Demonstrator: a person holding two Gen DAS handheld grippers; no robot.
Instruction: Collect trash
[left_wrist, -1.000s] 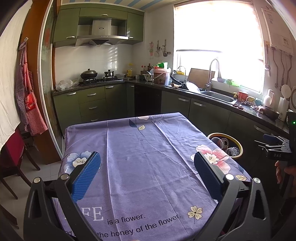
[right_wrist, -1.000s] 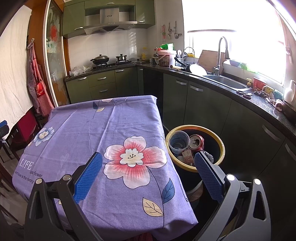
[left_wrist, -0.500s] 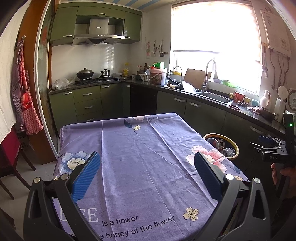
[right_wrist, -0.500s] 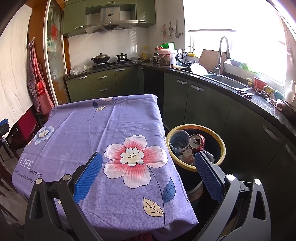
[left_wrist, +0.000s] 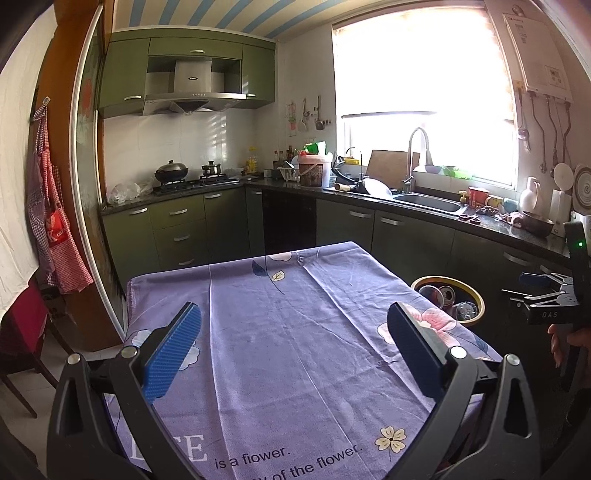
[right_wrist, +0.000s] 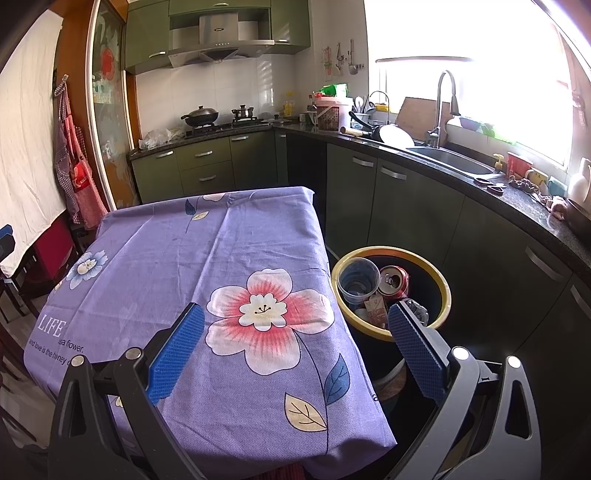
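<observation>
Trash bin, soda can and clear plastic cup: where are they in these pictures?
Trash bin (right_wrist: 445, 286): right wrist view, yellow rim's right side.
Soda can (right_wrist: 395, 282): right wrist view, its opened top.
Clear plastic cup (right_wrist: 357, 279): right wrist view, its open mouth.

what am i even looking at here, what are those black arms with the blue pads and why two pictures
No robot here: a person holds a hand tool in each hand, and each tool has two fingers with blue pads plus a wide-angle camera looking forward along them. One picture comes from the left gripper, the other from the right gripper. In the left picture the other tool and the hand holding it show at the right edge.

Both grippers are open and hold nothing. Below them is a table under a purple flowered tablecloth, with no trash visible on it. Beside the table stands a yellow-rimmed bin already holding a clear plastic cup, a red can and other scraps. Behind is a kitchen counter with a sink.
</observation>
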